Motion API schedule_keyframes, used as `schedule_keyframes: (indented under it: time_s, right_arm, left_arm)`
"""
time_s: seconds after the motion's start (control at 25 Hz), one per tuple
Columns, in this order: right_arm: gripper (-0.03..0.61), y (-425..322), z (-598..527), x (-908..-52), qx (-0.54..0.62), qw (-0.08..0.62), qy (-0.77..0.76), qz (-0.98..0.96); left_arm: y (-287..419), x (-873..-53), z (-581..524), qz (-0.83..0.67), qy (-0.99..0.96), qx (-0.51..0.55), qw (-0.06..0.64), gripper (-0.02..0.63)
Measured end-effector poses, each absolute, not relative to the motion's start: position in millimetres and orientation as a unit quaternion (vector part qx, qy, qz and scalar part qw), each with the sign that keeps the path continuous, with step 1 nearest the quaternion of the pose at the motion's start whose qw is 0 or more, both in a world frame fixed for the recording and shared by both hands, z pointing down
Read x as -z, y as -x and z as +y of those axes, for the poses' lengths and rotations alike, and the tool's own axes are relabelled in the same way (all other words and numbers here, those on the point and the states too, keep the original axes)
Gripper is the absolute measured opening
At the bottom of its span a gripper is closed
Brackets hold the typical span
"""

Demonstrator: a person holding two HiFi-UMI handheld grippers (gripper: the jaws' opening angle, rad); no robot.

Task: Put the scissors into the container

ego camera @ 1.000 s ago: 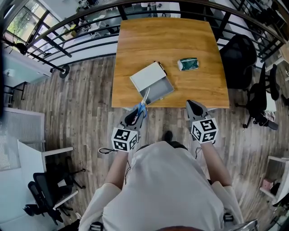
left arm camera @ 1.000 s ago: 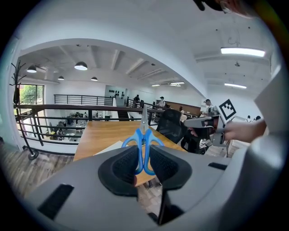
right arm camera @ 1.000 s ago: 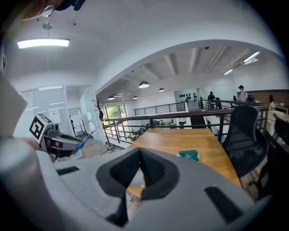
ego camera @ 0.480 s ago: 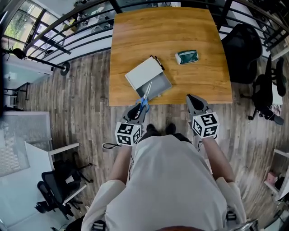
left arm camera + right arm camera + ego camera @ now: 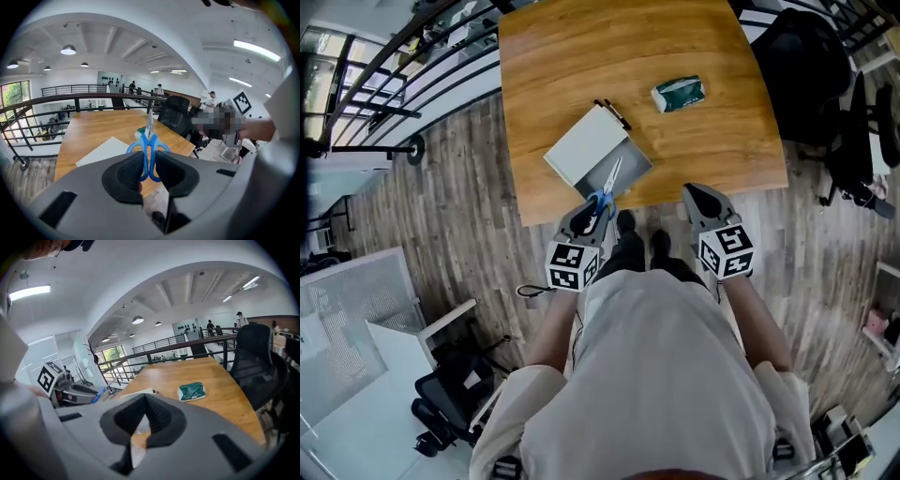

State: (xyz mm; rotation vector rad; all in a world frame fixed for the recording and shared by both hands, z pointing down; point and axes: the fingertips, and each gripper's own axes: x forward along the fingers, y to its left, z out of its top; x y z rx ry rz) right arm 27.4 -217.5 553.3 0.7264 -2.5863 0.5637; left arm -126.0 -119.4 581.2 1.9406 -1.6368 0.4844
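Observation:
My left gripper (image 5: 589,210) is shut on the blue-handled scissors (image 5: 602,197) at the table's near edge. The blades point forward over the container's (image 5: 630,174) open grey inside. A white lid (image 5: 584,144) covers the container's far-left part. In the left gripper view the scissors (image 5: 148,146) stand upright between the jaws of that gripper (image 5: 149,158), with the lid (image 5: 106,149) behind them. My right gripper (image 5: 696,195) hangs off the table's near edge, shut and empty. In the right gripper view the jaws of that gripper (image 5: 146,400) meet with nothing between them.
A green packet (image 5: 678,94) lies on the wooden table (image 5: 581,56) to the far right of the container, and shows again as the packet (image 5: 191,391). A black office chair (image 5: 802,66) stands at the table's right side. Railings (image 5: 403,66) run along the left.
The person has stepped nearer the table. Both grippers moved forward, and the scissors reach further over the container. The left gripper's hold is unchanged.

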Motion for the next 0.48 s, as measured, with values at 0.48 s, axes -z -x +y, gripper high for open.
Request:
schedule_keyframes:
  time_s: [0.48]
  right_arm:
    - [0.002, 4.2, -234.2, -592.1, -0.221, 0.221, -0.300, -0.901]
  left_arm:
    - [160.8, -698.1, -156.4, -0.537, -0.734, -0.285, 0.303, 0.075]
